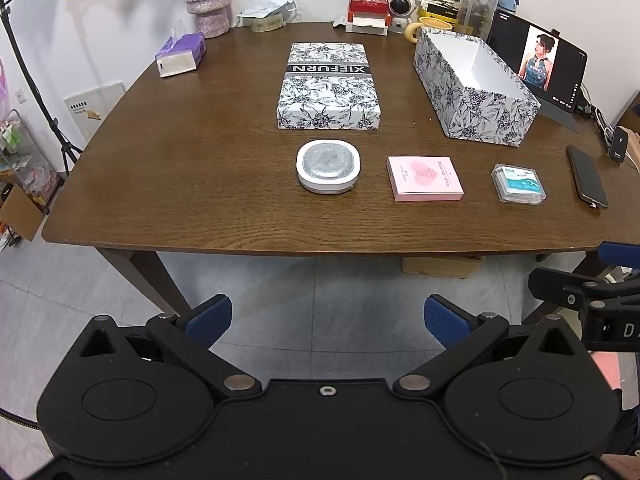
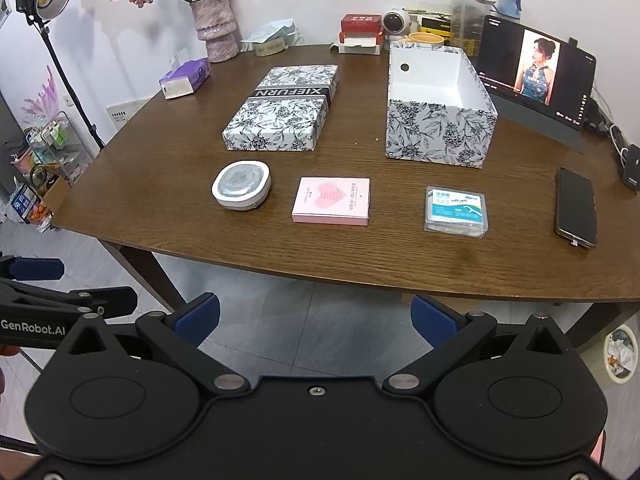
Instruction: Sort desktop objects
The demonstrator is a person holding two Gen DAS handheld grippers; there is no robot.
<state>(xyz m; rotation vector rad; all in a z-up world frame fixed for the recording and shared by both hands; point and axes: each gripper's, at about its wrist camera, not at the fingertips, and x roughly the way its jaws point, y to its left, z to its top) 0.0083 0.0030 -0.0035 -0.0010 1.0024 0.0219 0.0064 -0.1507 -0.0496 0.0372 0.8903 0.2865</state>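
Observation:
Three small items lie in a row near the front of the brown table (image 1: 200, 184): a white rounded case (image 1: 328, 171) (image 2: 241, 185), a pink flat box (image 1: 424, 178) (image 2: 331, 200) and a clear floss-pick box (image 1: 518, 183) (image 2: 455, 211). Behind them stand an open floral box (image 1: 476, 92) (image 2: 438, 108), empty inside, and its floral lid (image 1: 329, 86) (image 2: 282, 107). My left gripper (image 1: 328, 320) and my right gripper (image 2: 316, 318) both hang open over the floor, short of the table's front edge, holding nothing.
A dark phone (image 1: 586, 182) (image 2: 576, 207) lies at the table's right end, with a tablet (image 2: 536, 68) propped behind it. A purple tissue pack (image 1: 180, 54), a vase (image 1: 207, 0), a mug and small clutter line the back edge. A lamp stand (image 2: 60, 60) rises at left.

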